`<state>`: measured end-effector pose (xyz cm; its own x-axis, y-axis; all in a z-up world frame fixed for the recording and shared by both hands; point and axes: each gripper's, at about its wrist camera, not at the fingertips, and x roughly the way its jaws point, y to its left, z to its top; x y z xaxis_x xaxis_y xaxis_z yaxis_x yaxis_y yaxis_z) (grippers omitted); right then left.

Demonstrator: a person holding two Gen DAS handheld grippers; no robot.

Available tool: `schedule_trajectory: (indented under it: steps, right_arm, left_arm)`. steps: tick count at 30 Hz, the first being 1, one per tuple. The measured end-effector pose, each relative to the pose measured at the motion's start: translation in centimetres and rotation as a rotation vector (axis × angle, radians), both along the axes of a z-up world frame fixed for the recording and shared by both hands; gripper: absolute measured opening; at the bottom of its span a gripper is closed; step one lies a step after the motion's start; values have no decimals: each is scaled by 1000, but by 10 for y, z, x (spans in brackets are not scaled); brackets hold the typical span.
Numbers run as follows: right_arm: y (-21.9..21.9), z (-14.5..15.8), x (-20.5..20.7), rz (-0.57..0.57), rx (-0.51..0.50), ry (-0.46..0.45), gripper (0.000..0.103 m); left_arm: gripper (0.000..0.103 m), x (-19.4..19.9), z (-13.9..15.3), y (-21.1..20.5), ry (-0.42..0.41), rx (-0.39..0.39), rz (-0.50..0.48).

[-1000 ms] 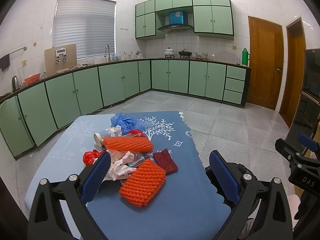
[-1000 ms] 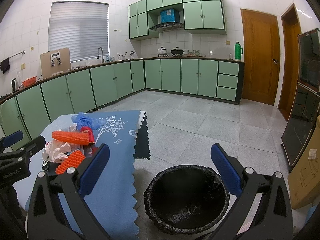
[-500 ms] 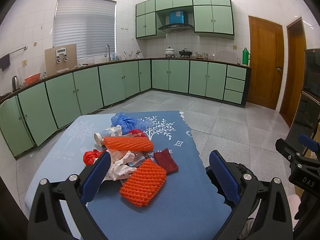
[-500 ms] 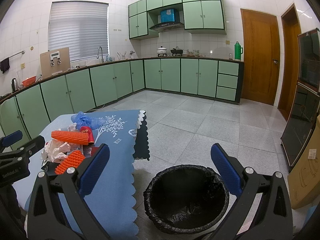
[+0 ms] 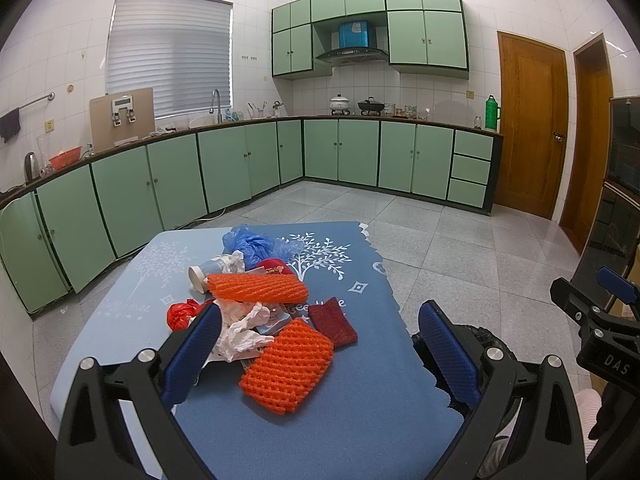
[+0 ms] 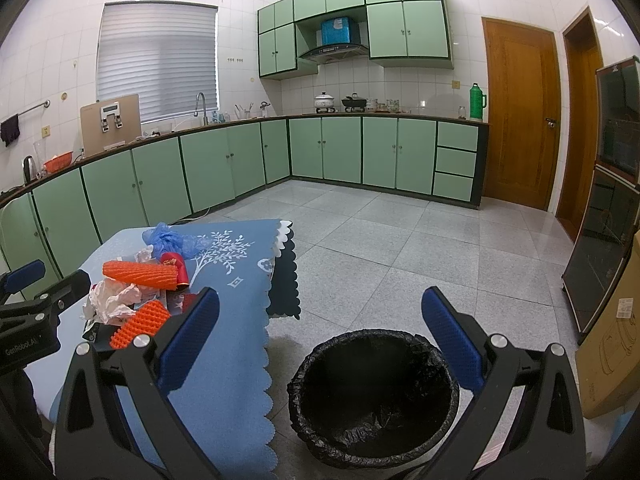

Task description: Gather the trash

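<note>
A heap of trash lies on the blue tablecloth point(image 5: 360, 416): an orange foam net point(image 5: 288, 366) nearest me, a longer orange net point(image 5: 258, 288), crumpled white paper point(image 5: 242, 328), a dark red square point(image 5: 333, 322), a red scrap point(image 5: 180, 314), a white cup point(image 5: 210, 272) and a blue bag point(image 5: 252, 242). My left gripper point(image 5: 320, 354) is open, hovering just short of the near orange net. My right gripper point(image 6: 320, 336) is open and empty above the black-lined trash bin point(image 6: 374, 396) on the floor right of the table. The same heap point(image 6: 140, 292) appears in the right wrist view.
Green cabinets point(image 5: 160, 192) run along the left and far walls under a counter with a sink and pots. Wooden doors point(image 5: 532, 128) stand at the right. A cardboard box point(image 6: 612, 344) and dark glass cabinet point(image 6: 612, 240) stand right of the bin. Grey tile floor point(image 6: 380, 240) stretches beyond.
</note>
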<state>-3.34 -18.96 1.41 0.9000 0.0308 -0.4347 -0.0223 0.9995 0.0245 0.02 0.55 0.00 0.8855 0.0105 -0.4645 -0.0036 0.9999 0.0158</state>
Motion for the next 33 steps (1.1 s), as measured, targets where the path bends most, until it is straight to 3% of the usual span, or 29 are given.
schedule_trajectory:
  steps: [25,33]
  right_arm:
    - [2,-18,10,4,4,33,98]
    - [32,-43,34,80,0,112,98]
  left_arm:
    - [97,4,-5,16,21,-17,24]
    - [97,19,-36,64,110,-15,146]
